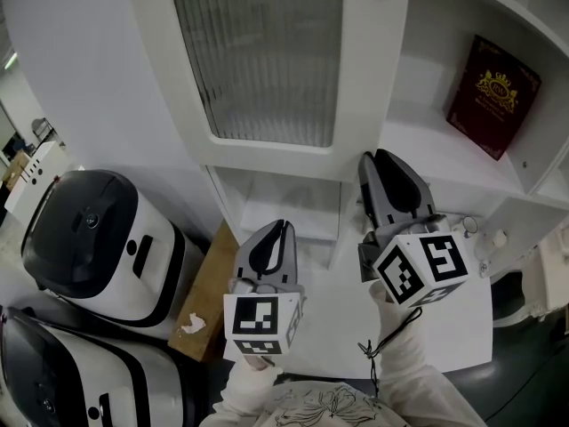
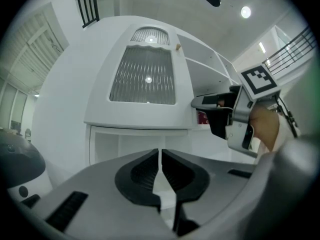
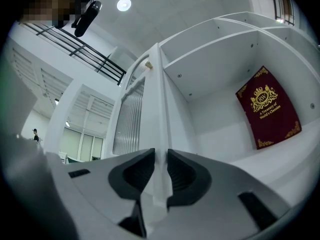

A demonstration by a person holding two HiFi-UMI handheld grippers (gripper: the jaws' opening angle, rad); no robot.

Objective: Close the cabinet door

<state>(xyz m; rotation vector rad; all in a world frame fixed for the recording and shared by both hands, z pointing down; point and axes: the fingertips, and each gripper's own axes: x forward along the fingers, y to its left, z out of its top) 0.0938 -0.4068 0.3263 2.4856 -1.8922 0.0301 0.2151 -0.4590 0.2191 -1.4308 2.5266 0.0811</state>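
Fingers of my left gripper (image 1: 283,228): drawn together to a hairline slit, holding nothing. They point toward the low opening beneath the door and are clear of it.
Fingers of my right gripper (image 1: 377,158): nearly together as well, with a slightly wider slit and nothing clamped. Their tips sit right at the lower part of the door's free edge. In the right gripper view that edge lines up with the slit, but I cannot tell whether the tips touch it.
Cabinet door (image 1: 267,69): white frame around a ribbed glass pane. It stands open, swung out to the left of the shelves.
Shelves (image 1: 427,145): white and open to view, to the right of the door.
Red book (image 1: 493,96): on a shelf, leaning against the back wall, with a gold crest on its cover.
Counter (image 1: 444,327): a white surface below my right gripper.
Appliances: two rounded black-and-white ones at far left, one (image 1: 89,238) behind the other (image 1: 62,372).
Wooden board (image 1: 209,287): between the appliances and the cabinet, with a crumpled scrap of paper (image 1: 190,325) lying on it.
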